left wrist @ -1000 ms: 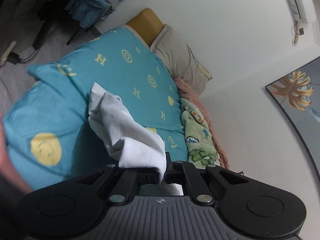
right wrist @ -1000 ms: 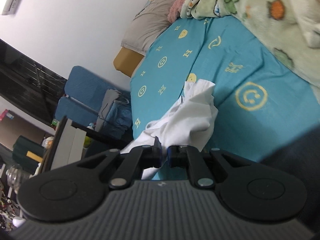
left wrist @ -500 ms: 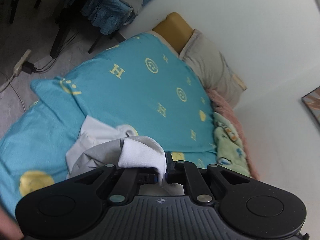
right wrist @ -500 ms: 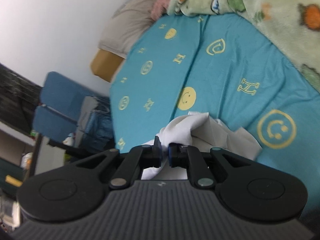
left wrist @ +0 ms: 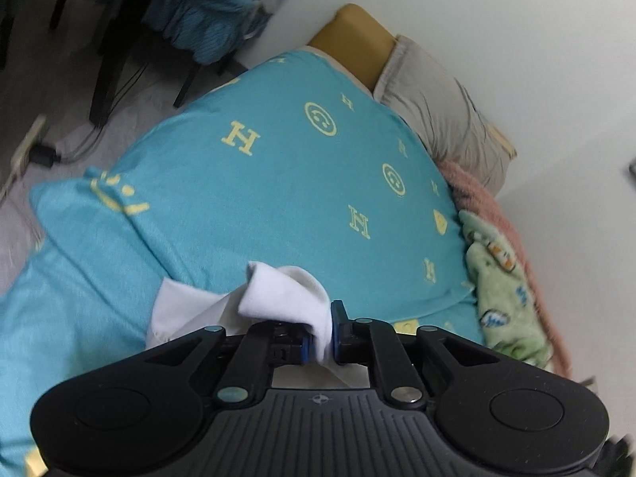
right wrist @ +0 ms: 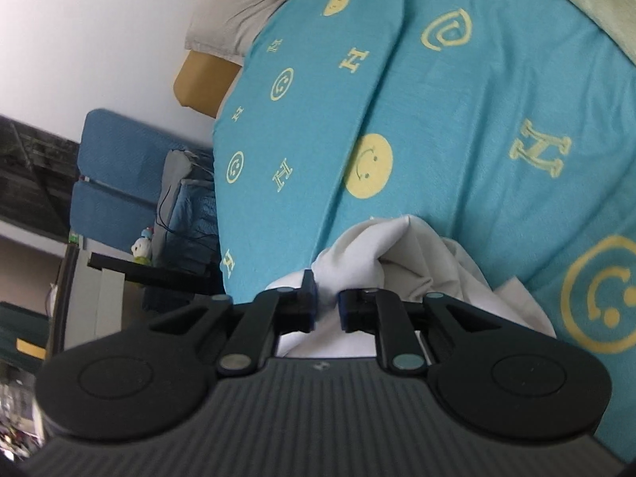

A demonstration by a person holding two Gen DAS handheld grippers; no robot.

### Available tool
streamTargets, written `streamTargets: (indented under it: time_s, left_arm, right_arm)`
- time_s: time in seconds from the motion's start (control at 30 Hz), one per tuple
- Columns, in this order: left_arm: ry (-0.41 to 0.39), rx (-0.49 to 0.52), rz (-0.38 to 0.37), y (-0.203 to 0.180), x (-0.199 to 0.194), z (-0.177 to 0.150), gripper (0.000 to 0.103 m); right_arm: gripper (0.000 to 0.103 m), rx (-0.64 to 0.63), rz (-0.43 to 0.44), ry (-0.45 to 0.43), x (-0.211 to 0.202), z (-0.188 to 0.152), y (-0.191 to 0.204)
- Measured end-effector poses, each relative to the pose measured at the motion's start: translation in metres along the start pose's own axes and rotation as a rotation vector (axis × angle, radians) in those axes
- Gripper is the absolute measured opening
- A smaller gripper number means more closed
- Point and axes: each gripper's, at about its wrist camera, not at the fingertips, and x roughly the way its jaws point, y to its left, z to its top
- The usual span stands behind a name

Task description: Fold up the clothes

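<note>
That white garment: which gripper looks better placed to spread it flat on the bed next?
Probably the left gripper: it is clamped on the white garment, with bare blue bedsheet ahead. The right gripper also pinches the cloth, but bunched folds crowd it.

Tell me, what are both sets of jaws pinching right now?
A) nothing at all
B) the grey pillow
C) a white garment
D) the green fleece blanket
C: the left gripper and the right gripper each have white garment bunched between their jaws, over the turquoise bedsheet.
</note>
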Motion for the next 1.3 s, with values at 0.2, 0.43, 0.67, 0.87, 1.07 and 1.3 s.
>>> streamTargets:
  time_s: [0.2, 0.43, 0.67, 0.87, 1.07, 1.3]
  left_arm:
    - [-0.073, 0.136, -0.053, -0.023, -0.022, -0.011, 0.073]
    - [-0.023, 0.325, 0.030, -0.036, -0.006, -0.029, 0.078]
    - [0.024, 0.462, 0.138, -0.031, 0.029, -0.043, 0.077]
    - [0.028, 0.486, 0.167, -0.027, 0.036, -0.049, 0.077]
    - [0.029, 0.532, 0.155, -0.037, 0.005, -0.065, 0.077]
    - [0.050, 0.641, 0.195, -0.053, -0.007, -0.094, 0.078]
  right_arm:
    - [0.088, -0.069, 0.115, -0.007, -0.011, -0.017, 0.017]
    - [0.071, -0.374, -0.014, -0.042, -0.006, -0.045, 0.043]
    - [0.060, -0.552, -0.207, -0.052, 0.049, -0.042, 0.044]
    - [0.058, -0.609, -0.264, -0.047, 0.067, -0.047, 0.041]
    - [0.060, -0.545, -0.207, -0.068, 0.024, -0.062, 0.050]
    - [0.058, -0.528, -0.244, -0.013, 0.008, -0.086, 0.043]
